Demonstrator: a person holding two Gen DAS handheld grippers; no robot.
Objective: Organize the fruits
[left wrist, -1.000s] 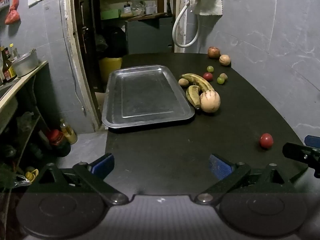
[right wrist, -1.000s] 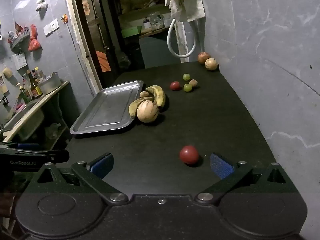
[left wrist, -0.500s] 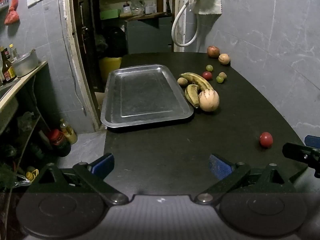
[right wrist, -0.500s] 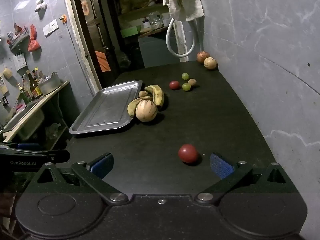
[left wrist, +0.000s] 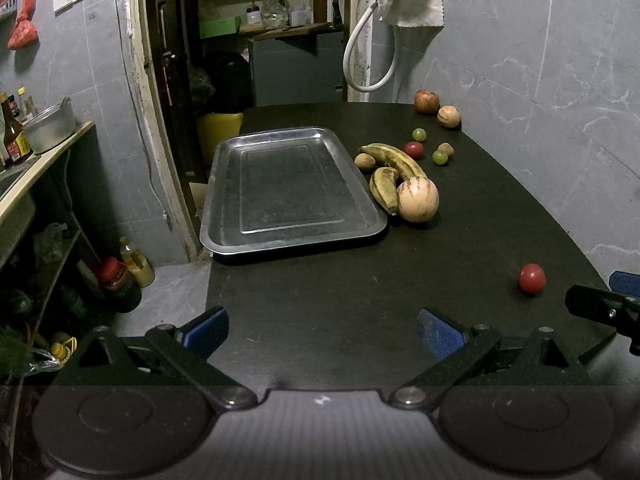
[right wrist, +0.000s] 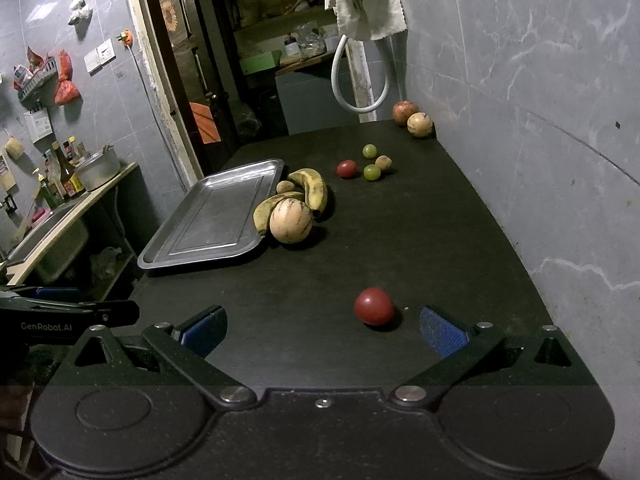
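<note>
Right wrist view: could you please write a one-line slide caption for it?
Open right gripper facing a red tomato on the black table, empty metal tray and bananas beyond.

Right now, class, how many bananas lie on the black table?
2. One banana curves beside the tray; the other banana lies against the striped melon. None appears hidden.

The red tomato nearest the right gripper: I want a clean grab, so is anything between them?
Nothing visible. The red tomato lies alone on the black table, just ahead of the open right gripper, toward its right finger.
</note>
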